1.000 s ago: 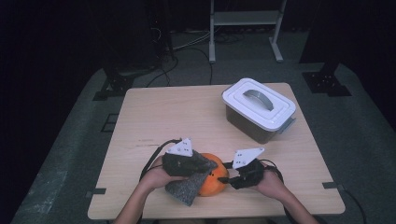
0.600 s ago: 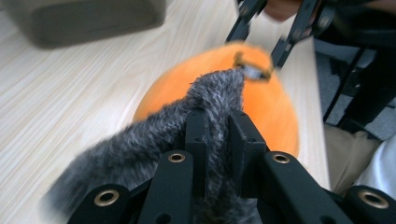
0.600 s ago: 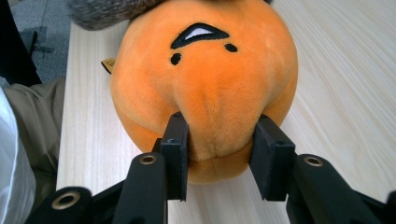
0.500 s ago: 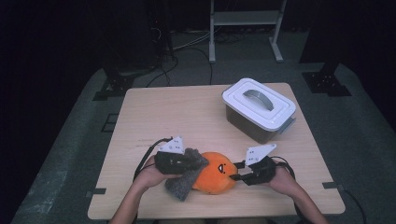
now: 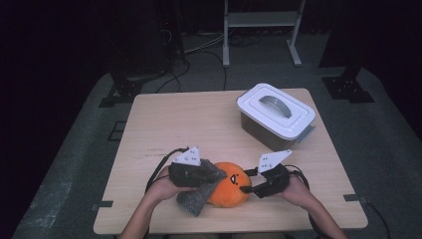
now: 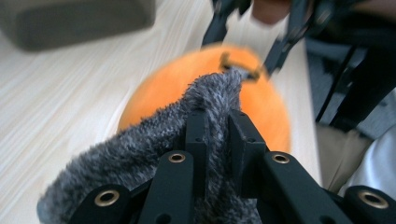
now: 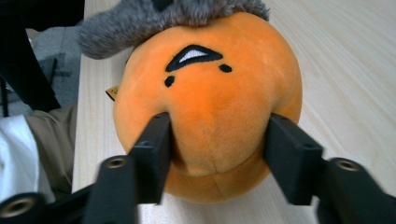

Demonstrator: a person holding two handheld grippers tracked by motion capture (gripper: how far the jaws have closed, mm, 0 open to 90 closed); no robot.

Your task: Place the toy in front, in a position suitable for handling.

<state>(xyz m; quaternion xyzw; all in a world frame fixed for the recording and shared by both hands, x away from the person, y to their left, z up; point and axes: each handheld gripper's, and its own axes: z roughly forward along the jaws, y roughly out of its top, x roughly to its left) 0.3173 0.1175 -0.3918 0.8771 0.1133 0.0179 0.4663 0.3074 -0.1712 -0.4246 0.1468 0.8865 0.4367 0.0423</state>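
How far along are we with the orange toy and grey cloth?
Done: left tool clamps the grey cloth, which lies against the orange toy. In hand: right tool, jaws just opening, presses the toy's sides. Left: the box has its lid on.

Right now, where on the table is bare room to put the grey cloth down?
The left half of the table, behind the left gripper, is bare wood. The near middle is crowded: orange plush, cloth, right gripper. The box fills the far right.
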